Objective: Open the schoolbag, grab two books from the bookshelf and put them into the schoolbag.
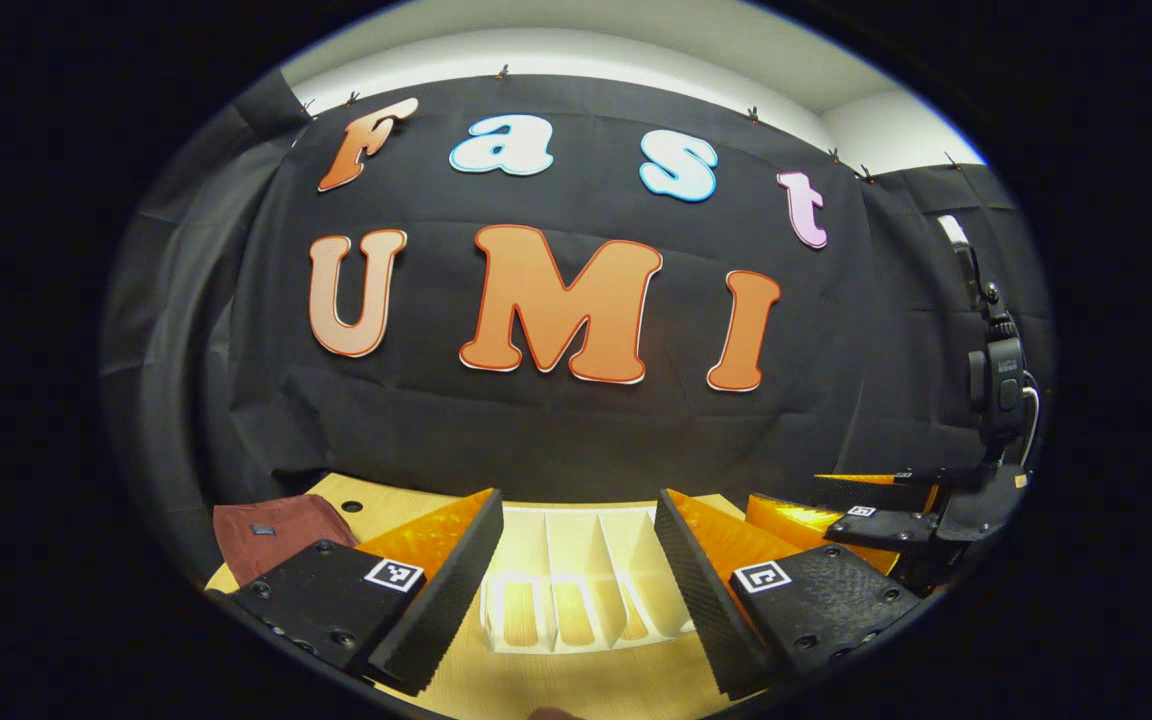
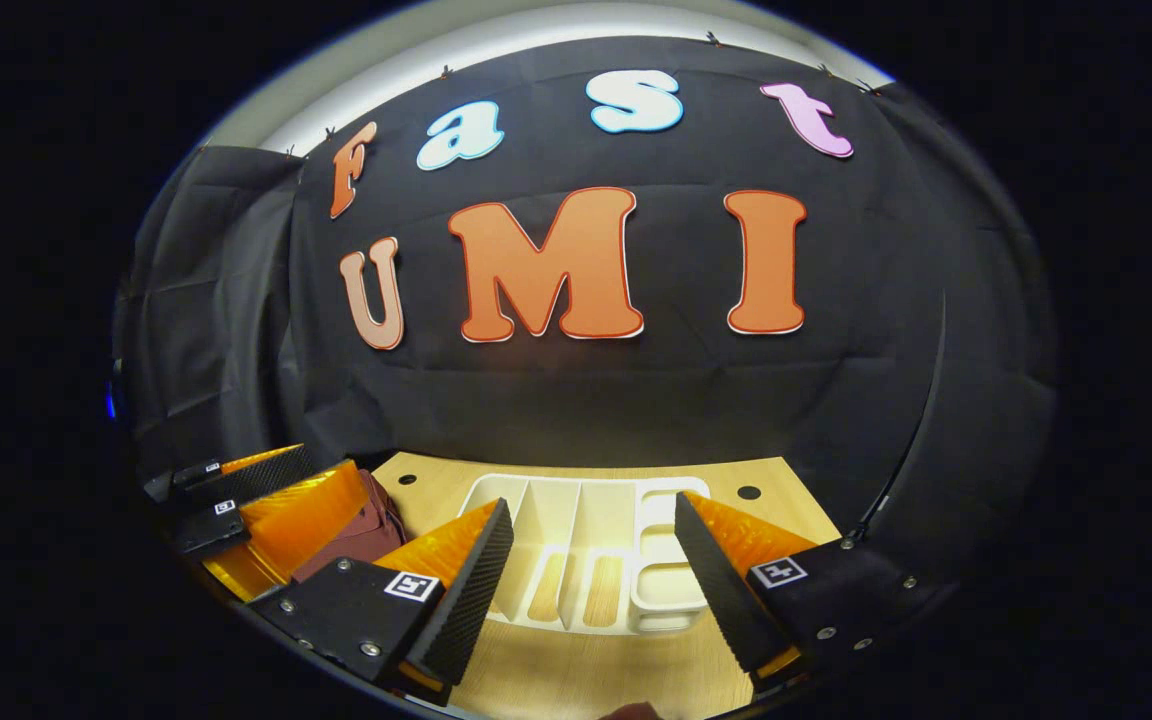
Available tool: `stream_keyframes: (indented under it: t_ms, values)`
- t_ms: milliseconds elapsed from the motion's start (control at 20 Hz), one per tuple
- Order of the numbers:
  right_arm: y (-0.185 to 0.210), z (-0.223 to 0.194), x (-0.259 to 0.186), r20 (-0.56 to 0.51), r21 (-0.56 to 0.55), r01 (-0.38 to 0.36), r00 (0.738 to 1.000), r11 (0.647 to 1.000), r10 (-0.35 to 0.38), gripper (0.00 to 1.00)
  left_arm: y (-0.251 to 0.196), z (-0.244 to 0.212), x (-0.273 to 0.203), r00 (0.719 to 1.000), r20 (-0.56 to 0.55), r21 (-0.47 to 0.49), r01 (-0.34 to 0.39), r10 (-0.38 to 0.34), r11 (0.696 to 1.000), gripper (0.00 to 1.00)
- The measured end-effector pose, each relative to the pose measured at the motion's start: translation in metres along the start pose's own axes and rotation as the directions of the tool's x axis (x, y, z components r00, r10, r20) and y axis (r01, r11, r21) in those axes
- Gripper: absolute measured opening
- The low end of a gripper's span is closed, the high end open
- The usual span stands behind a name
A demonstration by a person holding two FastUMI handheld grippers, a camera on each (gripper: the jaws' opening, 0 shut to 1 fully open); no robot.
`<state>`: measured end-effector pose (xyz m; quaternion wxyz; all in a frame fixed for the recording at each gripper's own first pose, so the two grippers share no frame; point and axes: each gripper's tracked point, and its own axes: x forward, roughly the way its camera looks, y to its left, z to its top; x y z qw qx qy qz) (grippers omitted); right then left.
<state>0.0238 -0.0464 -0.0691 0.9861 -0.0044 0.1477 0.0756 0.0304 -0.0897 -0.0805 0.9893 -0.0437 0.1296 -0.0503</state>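
Both grippers, left (image 1: 578, 585) and right (image 2: 591, 585), hung with jaws wide and nothing between them, side by side above the table (image 2: 576, 670), probably poised to reach either way. The white bookshelf (image 2: 586, 555) stood ahead with bare slots, no books visible. The maroon schoolbag (image 1: 271, 535) lay left; open or zipped, I could not tell.

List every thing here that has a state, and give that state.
Left claw: open, holding nothing, above the table.
Right claw: open, holding nothing.
White bookshelf: lying on the wooden table, no books visible in its slots.
Dark red schoolbag: on the table's left, looks closed.
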Motion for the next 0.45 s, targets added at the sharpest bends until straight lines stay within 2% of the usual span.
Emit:
stream_keyframes:
  t_ms: [450]
  values:
    - [0.023,-0.004,0.006,-0.008,-0.028,-0.019,1.000,0.999,0.019,0.97,0.015,0.001,-0.005,0.999,0.041,0.017,-0.019,0.018,1.000,0.97]
